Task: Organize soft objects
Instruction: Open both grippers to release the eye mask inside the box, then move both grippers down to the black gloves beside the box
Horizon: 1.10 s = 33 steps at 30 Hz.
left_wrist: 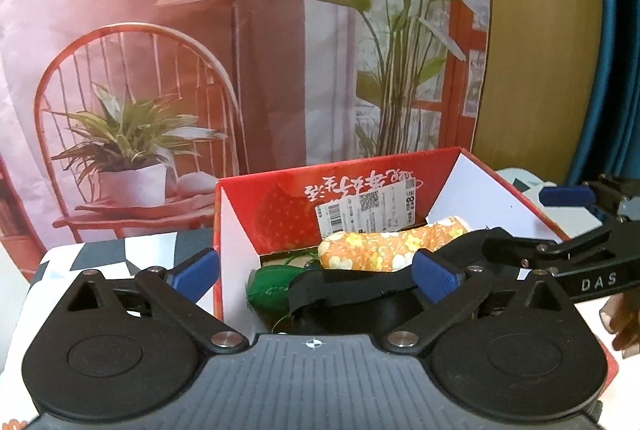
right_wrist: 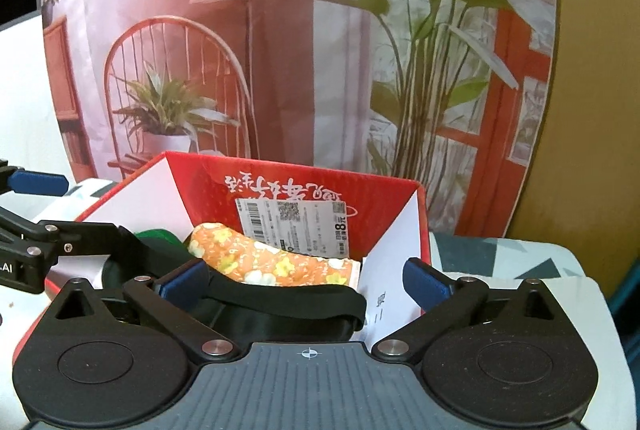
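Observation:
A red cardboard box [left_wrist: 280, 186] [right_wrist: 200, 174] with white inner flaps stands open on the table. An orange flowered soft piece [left_wrist: 372, 250] [right_wrist: 272, 262] lies inside it. Beside that sit a green stuffed piece [left_wrist: 268, 286] [right_wrist: 156, 236] and a black soft strap [left_wrist: 360, 284] [right_wrist: 288, 300] at the near side. My left gripper [left_wrist: 316, 272] is open over the box's near edge, its blue pads clear of the strap. My right gripper [right_wrist: 304, 282] is open too, above the strap and touching nothing. Each gripper's fingers [left_wrist: 566, 195] [right_wrist: 38, 182] show at the edge of the other's view.
A printed backdrop [left_wrist: 200, 30] of a chair, lamp and plants hangs close behind the box. The table wears a white cloth with dark triangles [left_wrist: 100, 254] [right_wrist: 500, 258]. A hand [left_wrist: 624, 326] shows at the right edge. A yellow-brown panel [left_wrist: 540, 50] stands at the back right.

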Available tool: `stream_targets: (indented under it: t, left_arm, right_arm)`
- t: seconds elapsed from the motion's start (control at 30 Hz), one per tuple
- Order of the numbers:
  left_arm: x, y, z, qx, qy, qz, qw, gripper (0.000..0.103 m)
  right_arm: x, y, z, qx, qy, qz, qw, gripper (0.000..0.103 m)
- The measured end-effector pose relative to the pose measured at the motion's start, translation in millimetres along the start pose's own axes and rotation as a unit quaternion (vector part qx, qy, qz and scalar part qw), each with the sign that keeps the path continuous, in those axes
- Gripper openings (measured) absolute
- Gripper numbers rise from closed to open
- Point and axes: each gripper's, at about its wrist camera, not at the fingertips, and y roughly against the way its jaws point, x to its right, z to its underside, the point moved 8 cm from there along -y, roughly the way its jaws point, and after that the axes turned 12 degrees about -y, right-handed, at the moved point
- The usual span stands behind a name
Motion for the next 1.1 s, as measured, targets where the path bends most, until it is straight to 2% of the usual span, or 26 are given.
stream_targets:
  t: [0.27,0.5,0.83,1.1]
  left_arm:
    - [-8,25,12,0.009,0.023,-0.009,0.9997,0.103]
    - [-14,53,27,0.036,0.029,-0.042,0.998,0.103]
    - [-9,77,59,0.019,0.048,-0.028,0.9983,0.103]
    - [-4,93,90,-0.012,0.055,-0.038,0.9977,0.103]
  right_arm:
    - [-2,21,13,0.016,-0.012,-0.009,1.0,0.103]
    - [-2,43,24,0.031,-0.036,-0.02,0.999,0.103]
    - [-6,65,52,0.024,-0.045,-0.031,0.998,0.103]
    - [-9,80,83,0.005,-0.058,-0.036,0.998,0.103]
